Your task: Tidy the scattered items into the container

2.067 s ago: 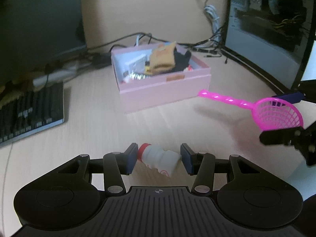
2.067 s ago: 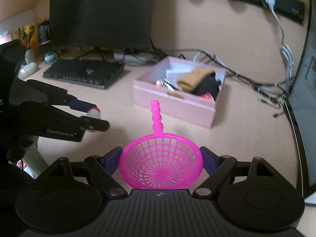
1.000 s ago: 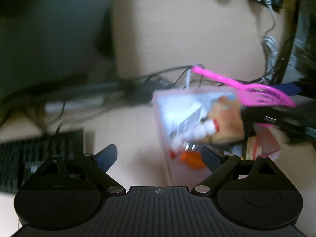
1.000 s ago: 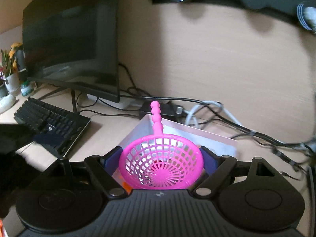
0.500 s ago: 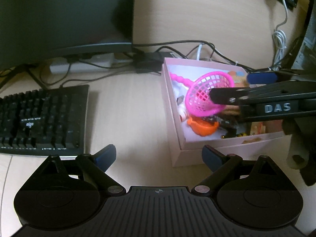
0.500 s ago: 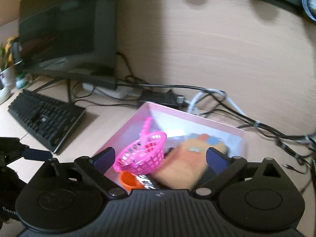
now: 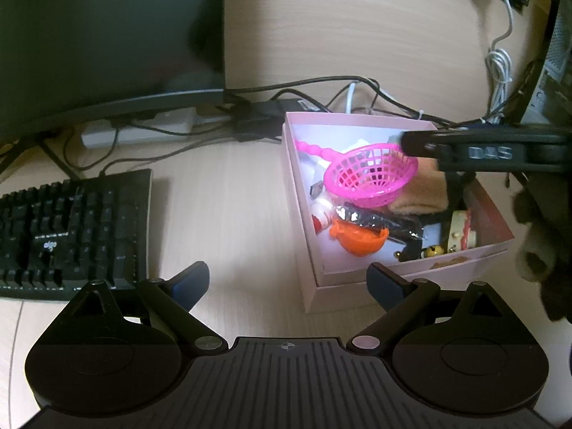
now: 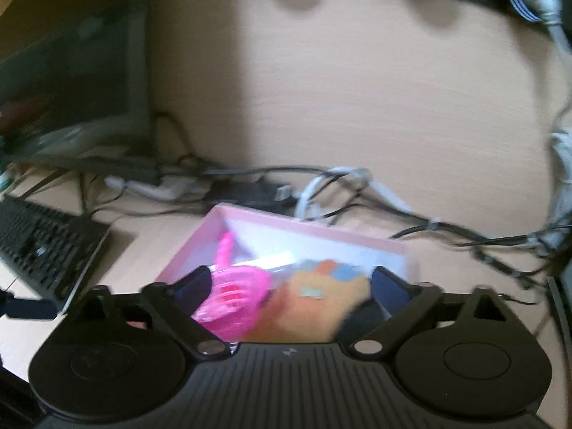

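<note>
**Pink box holds the lot; both tongs hang empty**

Black plastic with blue pads, the left gripper [image 7: 287, 284] is spread wide with nothing between its fingers, poised above the pale wooden desk [image 7: 228, 207] just short of the near corner of the shallow pink cardboard box [image 7: 307, 236]. The right gripper [image 8: 287, 284] is likewise parted wide and holds nothing; in the left wrist view it reaches in over the box from the right, above the contents.

Inside the box, the bright pink plastic mesh scoop with a beaded handle [image 7: 370, 177] lies tilted on top of the pile, handle towards the far left corner, apart from both sets of fingers. Beneath and beside it sit a tan fabric piece [image 7: 422, 193], an orange plastic toy [image 7: 357, 241], a small white bottle with a red cap [image 7: 320, 216] and a black foil wrapper [image 7: 386, 221].

Farther out, a black keyboard [image 7: 71, 232] lies to the left, with a dark monitor [image 7: 100, 35] and a tangle of cables [image 7: 321, 96] behind.

As for progress, I judge the tidying close to finished: no loose item shows on the visible desk around the box. What may remain lies outside these views, and the right view is blurred, so I cannot tell for certain
</note>
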Tool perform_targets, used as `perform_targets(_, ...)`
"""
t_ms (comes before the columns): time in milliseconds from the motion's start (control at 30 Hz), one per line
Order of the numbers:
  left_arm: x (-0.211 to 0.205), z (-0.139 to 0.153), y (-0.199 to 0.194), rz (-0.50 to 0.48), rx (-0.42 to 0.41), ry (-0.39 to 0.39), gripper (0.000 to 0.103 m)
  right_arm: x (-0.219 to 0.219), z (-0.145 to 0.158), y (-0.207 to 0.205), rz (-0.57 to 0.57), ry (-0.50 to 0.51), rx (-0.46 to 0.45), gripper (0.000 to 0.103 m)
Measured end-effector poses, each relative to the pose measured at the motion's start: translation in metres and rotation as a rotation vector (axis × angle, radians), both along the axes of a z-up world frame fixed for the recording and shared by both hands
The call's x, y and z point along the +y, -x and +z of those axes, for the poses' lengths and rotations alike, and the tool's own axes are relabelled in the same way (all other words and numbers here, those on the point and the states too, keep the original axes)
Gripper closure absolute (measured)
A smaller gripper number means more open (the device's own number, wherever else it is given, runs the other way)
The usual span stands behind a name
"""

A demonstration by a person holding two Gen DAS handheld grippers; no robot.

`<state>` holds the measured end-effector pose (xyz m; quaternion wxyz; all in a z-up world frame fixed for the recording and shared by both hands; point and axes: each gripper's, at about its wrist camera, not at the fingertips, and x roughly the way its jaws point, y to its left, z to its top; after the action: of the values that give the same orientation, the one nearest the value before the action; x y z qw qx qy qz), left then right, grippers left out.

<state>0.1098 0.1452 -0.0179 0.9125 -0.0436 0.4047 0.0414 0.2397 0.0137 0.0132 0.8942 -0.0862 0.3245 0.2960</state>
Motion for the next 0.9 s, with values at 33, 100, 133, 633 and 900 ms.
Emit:
perform_targets(33,0.0,0.001,0.0,0.0,-0.003,-0.004,0.005,0.005,-0.002,-0.001,0.033,-0.004,0.035,0.039)
perform_targets(100,0.001,0.003,0.001,0.003,-0.009,-0.005,0.005,0.013,-0.008,0.0,0.088,-0.002,0.096,0.054)
perform_targets(133,0.002,0.003,0.002,0.005,-0.011,-0.004,0.004,0.015,-0.011,0.002,0.1,0.007,0.107,0.056)
perform_targets(633,0.003,-0.001,0.003,0.007,-0.005,0.002,0.004,-0.022,-0.012,0.029,0.095,0.141,0.14,0.049)
perform_targets(900,-0.006,-0.001,0.003,-0.082,-0.055,0.077,0.004,-0.107,0.018,0.01,-0.183,-0.194,0.149,0.01)
